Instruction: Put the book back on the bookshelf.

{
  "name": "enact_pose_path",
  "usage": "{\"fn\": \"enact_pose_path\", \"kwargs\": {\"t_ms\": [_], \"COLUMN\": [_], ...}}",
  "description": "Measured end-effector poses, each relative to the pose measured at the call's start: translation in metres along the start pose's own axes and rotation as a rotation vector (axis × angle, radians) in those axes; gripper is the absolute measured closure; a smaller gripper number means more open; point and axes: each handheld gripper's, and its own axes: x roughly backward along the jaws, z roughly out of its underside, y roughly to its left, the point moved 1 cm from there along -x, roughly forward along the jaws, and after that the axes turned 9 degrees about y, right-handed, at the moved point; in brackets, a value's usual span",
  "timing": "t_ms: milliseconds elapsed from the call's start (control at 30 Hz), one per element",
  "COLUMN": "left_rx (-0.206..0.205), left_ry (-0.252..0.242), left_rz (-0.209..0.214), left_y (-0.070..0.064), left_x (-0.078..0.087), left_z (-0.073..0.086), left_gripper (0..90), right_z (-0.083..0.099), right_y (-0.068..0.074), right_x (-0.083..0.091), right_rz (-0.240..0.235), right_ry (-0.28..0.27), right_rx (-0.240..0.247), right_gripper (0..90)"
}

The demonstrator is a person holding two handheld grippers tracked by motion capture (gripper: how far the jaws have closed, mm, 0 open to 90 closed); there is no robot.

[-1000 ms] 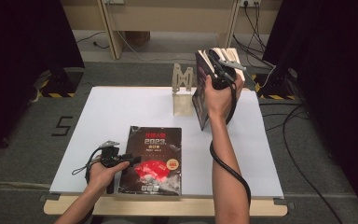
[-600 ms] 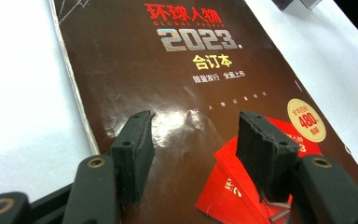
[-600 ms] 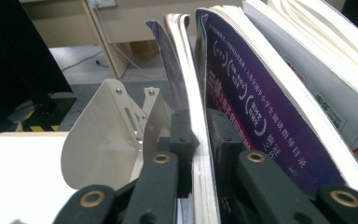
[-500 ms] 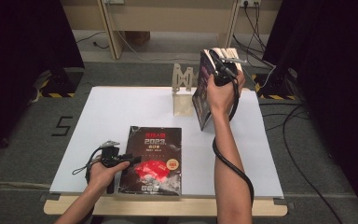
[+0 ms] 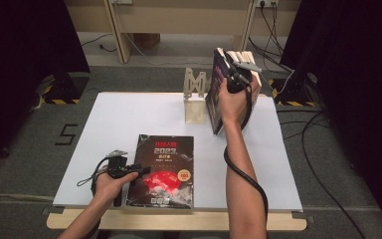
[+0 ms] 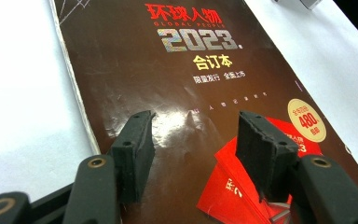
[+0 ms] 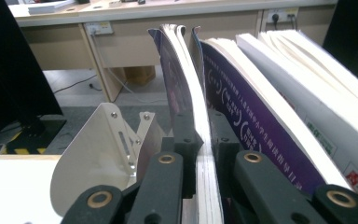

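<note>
Right tool clamps a purple book upright beside the bookend — nearly shelved. Left tool, jaws apart, rests on the dark book lying flat on the surface — not yet shelved.

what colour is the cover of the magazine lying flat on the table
Dark brown-black, with red at the bottom, seen best in the left gripper view: the magazine.

The right tongs hide the purple book's lower edge.
</note>
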Motion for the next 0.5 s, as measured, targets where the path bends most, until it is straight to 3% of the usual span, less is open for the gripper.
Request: {"fn": "enact_pose_path", "kwargs": {"t_ms": [500], "left_rx": [0.001], "left_ry": [-0.001], "left_rz": [-0.002], "left_y": [0.000], "left_x": [0.000], "left_z": [0.000], "left_gripper": [45.2], "right_z": [0.003], "right_y": [0.001], "right_x": [-0.011], "right_rz": [0.013], "right_ry": [0.001], "right_rx": [0.015], "right_gripper": [84.2]}}
